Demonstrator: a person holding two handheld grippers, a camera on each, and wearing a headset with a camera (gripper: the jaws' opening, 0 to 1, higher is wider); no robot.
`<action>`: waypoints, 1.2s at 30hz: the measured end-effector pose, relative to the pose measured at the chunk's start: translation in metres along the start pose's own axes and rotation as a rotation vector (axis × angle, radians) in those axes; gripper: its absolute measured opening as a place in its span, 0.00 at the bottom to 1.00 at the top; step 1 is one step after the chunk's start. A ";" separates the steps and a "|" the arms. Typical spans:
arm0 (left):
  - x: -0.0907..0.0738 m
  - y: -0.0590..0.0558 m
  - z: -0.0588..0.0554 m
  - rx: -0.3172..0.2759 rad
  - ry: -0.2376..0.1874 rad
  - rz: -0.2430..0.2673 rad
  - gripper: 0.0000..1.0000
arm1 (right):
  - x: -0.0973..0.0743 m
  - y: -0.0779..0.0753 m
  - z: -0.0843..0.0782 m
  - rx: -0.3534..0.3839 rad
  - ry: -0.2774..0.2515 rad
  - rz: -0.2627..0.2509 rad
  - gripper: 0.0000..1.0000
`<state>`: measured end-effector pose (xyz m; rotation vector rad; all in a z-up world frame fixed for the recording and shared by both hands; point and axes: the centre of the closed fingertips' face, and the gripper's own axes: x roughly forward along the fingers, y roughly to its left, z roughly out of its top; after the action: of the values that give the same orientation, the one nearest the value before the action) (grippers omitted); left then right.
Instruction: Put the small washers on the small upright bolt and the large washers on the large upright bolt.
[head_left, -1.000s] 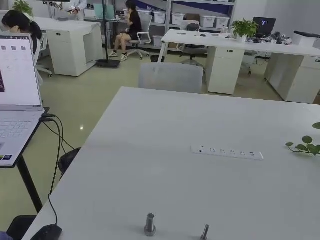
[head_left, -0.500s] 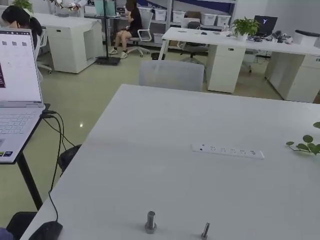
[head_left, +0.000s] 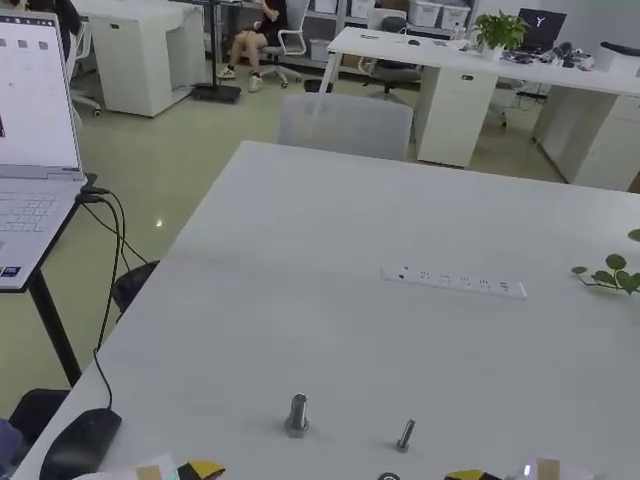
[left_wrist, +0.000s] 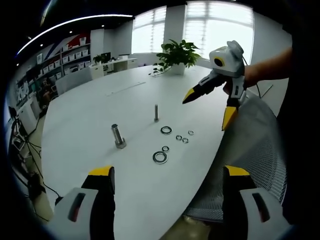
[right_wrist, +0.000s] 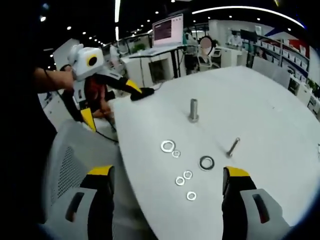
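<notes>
The left gripper (left_wrist: 168, 172) has its jaws wide apart with nothing in them. The right gripper (right_wrist: 167, 172) is the same, wide and holding nothing. Both are by the near edge of the white bench (head_left: 420, 220), apart from the washers. The big bolt (left_wrist: 118, 136) stands up on the bench, and the small bolt (left_wrist: 156, 113) stands near it. 2 big washers (left_wrist: 160, 157) and 4 small washers (left_wrist: 179, 137) lie flat on the bench, between the bolts and the near edge. All 6 are off the bolts. Farther back on the bench is a white power strip (head_left: 453, 282), with a green plant (left_wrist: 175, 52) beyond it. An open laptop (head_left: 30, 150) sits on a stand to the left of the bench.
</notes>
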<state>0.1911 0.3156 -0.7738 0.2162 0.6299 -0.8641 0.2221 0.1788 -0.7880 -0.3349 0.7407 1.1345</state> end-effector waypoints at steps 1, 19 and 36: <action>0.001 0.000 0.000 0.000 0.003 -0.002 0.90 | 0.001 0.000 -0.001 -0.013 0.010 0.002 0.90; 0.004 0.004 -0.007 0.035 -0.007 0.000 0.92 | 0.027 -0.003 0.002 -0.162 0.124 0.052 0.78; 0.007 0.002 -0.012 0.068 0.022 -0.005 0.89 | 0.048 -0.007 0.001 -0.273 0.215 0.115 0.62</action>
<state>0.1907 0.3179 -0.7876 0.2859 0.6224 -0.8902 0.2393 0.2096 -0.8211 -0.6596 0.8016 1.3252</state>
